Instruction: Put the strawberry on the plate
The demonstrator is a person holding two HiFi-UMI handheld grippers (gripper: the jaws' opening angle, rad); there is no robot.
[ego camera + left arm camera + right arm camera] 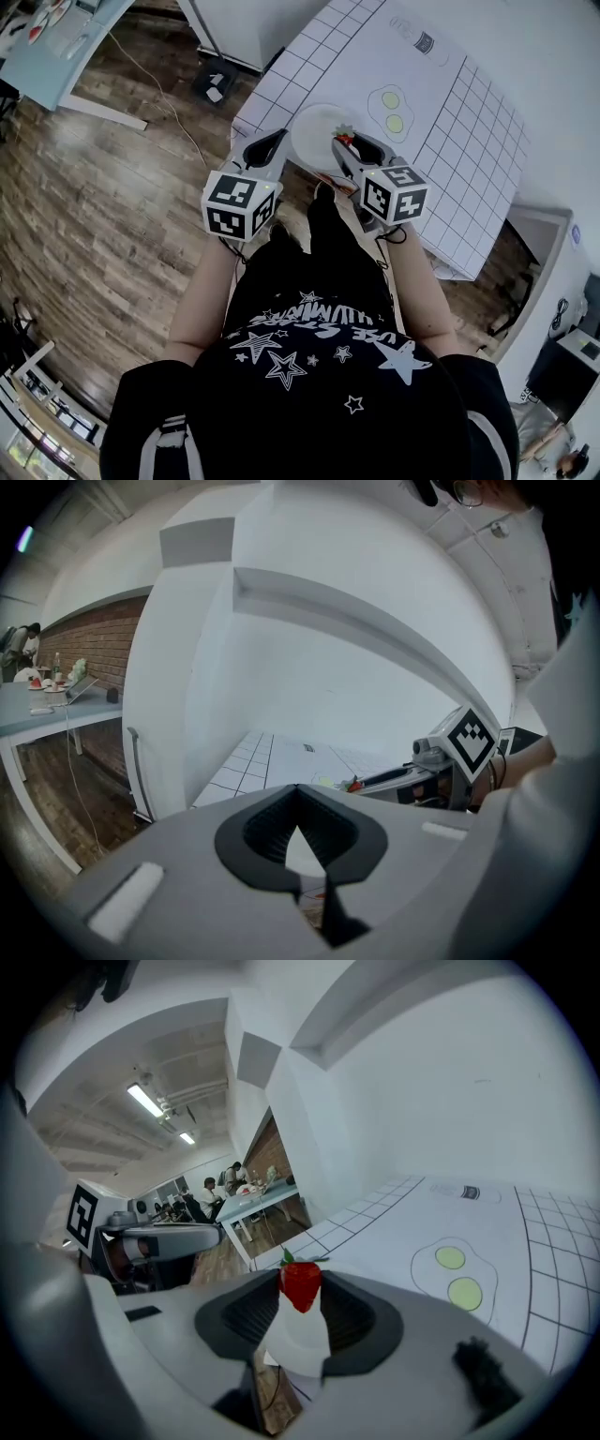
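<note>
A red strawberry with a green top sits between the tips of my right gripper, which is shut on it. It hangs just over the right rim of a round white plate at the table's near edge. In the right gripper view the strawberry stands at the jaw tips with the white plate showing below it. My left gripper hovers at the plate's left rim, its jaws shut with nothing in them. From the left gripper view the strawberry appears to the right.
The table carries a white grid mat with a printed fried egg beyond the plate and a small printed label farther back. Wooden floor lies left of the table. A light blue desk stands far left.
</note>
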